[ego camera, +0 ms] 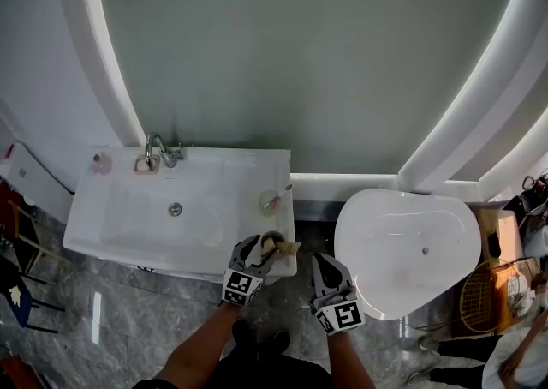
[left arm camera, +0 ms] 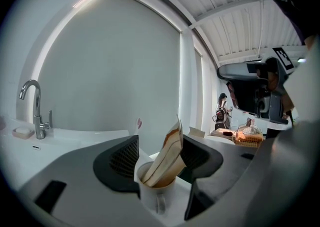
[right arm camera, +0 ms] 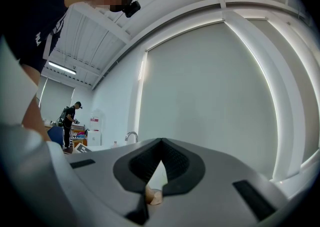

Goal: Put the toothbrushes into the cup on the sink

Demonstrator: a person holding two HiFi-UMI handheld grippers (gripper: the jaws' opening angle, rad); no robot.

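Bracketing a white mug at the sink's front right corner, just below the middle of the head view, the left gripper has its tongs spread wide. One pad sits against each side of the mug, so by the look of it they are clamped on it. A flat tan-and-white pack leans out of the mug, and I cannot tell from here whether it holds a brush.

The right gripper hangs lower right of the mug, off the sink's edge. Its tongs meet at the tips and grip nothing. A small pinkish bit shows low in the gap between them, too vague to name.

Just above the mug in the head view, near the sink's right rim, a pale cup stands with a pink-headed toothbrush upright in it. That brush counts as placed.

No loose brush lies on the sink or in either gripper, so what is left is hard to judge. If the pack is a boxed brush, it sits in the mug and not in the pale cup. Which of the two vessels the task means is unclear. The faucet stands at the sink's upper left, well apart from both.
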